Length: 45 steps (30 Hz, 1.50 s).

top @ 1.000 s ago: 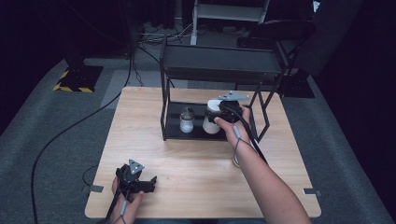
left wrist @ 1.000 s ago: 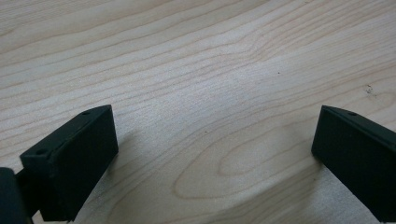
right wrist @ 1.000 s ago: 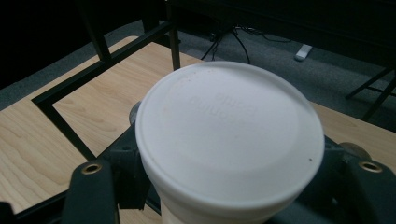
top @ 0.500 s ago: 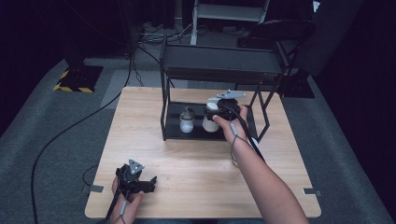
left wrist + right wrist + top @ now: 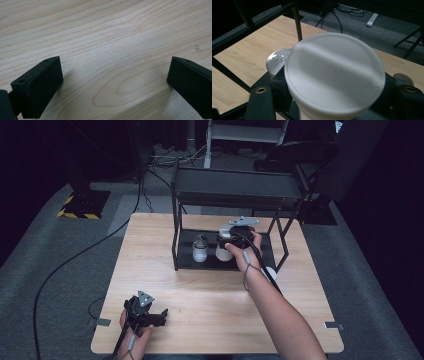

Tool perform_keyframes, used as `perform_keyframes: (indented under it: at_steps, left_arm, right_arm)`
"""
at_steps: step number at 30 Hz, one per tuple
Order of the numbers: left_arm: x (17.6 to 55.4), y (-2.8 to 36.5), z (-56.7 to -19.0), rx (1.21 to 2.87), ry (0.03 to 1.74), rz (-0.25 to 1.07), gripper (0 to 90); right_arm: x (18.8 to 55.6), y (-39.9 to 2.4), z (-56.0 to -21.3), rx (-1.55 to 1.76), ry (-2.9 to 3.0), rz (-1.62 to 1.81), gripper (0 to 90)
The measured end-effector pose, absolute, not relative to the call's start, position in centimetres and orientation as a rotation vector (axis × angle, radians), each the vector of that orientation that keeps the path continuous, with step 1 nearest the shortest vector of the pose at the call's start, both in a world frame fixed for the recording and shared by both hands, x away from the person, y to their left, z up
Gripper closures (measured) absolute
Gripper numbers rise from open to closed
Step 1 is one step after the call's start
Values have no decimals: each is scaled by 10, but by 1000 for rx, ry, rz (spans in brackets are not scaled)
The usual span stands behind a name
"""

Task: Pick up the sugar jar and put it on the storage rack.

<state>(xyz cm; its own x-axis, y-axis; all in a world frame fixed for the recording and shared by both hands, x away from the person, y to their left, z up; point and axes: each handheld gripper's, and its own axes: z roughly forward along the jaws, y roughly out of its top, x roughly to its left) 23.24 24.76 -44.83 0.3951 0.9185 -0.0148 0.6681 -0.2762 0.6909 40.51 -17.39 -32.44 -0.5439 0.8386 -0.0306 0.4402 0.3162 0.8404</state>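
- A wooden table point(image 5: 200, 305) is seen carrying a black two-tier rack point(image 5: 235, 190) along its far edge.
- On the rack's lower shelf point(image 5: 186, 255), a white jar point(image 5: 223, 251) is clamped between the jaws of the right gripper point(image 5: 231, 240); a smaller bottle with a silver cap point(image 5: 200, 248) stands just beside it.
- The left gripper point(image 5: 145, 312) is rested near the table's near left corner, its jaws spread wide over bare wood.
- A knock against the neighbouring bottle or the rack's upright could be caused if the jar is lifted crookedly.
- The jar's lower body and the jaw contact are hidden beneath its wide white lid point(image 5: 334, 72).
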Motion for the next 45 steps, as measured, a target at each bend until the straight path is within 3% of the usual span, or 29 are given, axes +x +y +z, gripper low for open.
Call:
perform_keyframes:
  at_steps: [45]
  left_arm:
    - [232, 248, -448, 2039, 1351, 524, 4]
  right_arm:
    - [423, -158, -350, 1221, 2129, 1051, 341]
